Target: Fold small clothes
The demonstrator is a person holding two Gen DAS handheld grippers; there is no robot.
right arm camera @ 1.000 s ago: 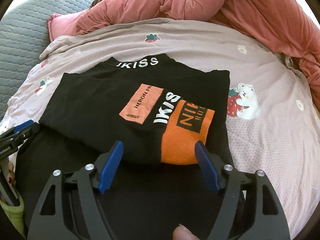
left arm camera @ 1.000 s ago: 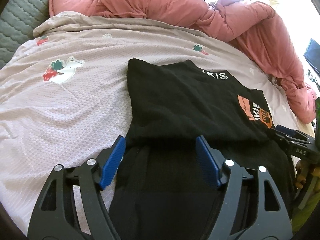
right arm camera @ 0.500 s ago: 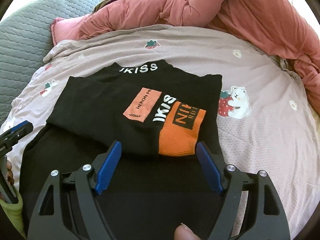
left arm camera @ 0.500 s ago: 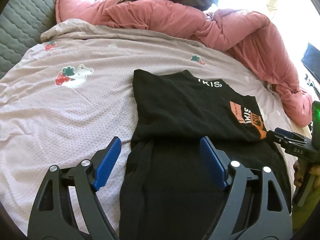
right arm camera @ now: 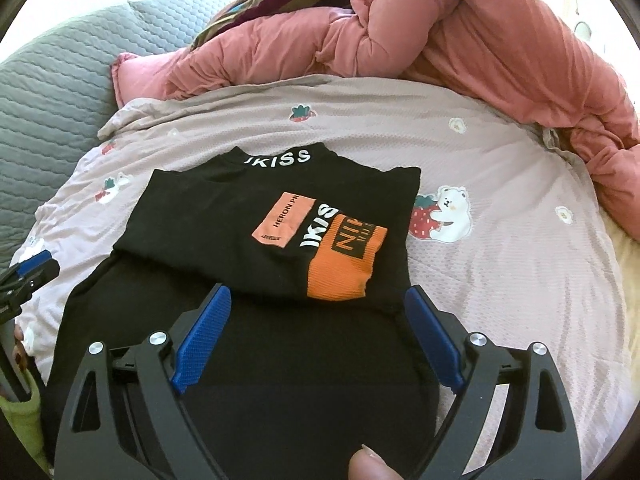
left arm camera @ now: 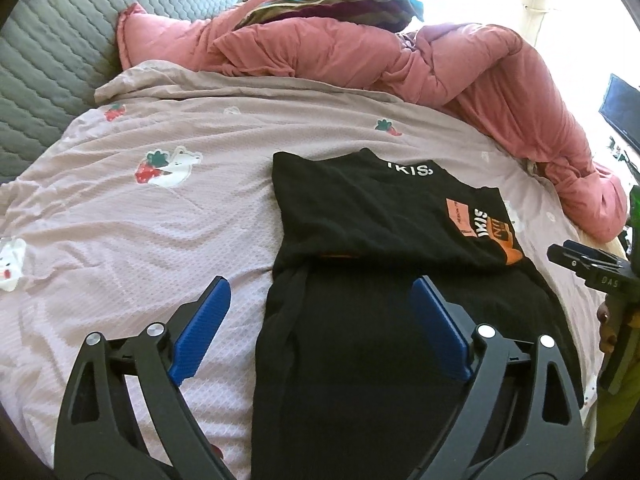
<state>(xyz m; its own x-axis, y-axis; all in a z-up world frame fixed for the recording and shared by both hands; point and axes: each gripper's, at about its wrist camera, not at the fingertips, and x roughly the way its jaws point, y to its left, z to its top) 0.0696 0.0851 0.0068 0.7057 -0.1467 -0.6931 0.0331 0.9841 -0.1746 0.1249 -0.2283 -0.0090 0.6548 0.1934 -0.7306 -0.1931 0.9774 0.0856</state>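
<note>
Lettering on the black shirt (right arm camera: 208, 216)

I read white "IKISS" along its collar, "HERON PR" on the pale orange patch (right arm camera: 284, 220), white "IKIS" beside it, and what looks like "NIP" on the bright orange panel (right arm camera: 346, 262). The other tongs' body (left arm camera: 608, 280) carries "DAS".

Black garment (right arm camera: 256, 380) near end cut off by frame bottom, behind gripper.

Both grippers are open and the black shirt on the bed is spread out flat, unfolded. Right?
Not quite. The black shirt already has one fold: its upper part lies doubled over the lower, as the right wrist view shows. The left gripper and right gripper are open.
</note>
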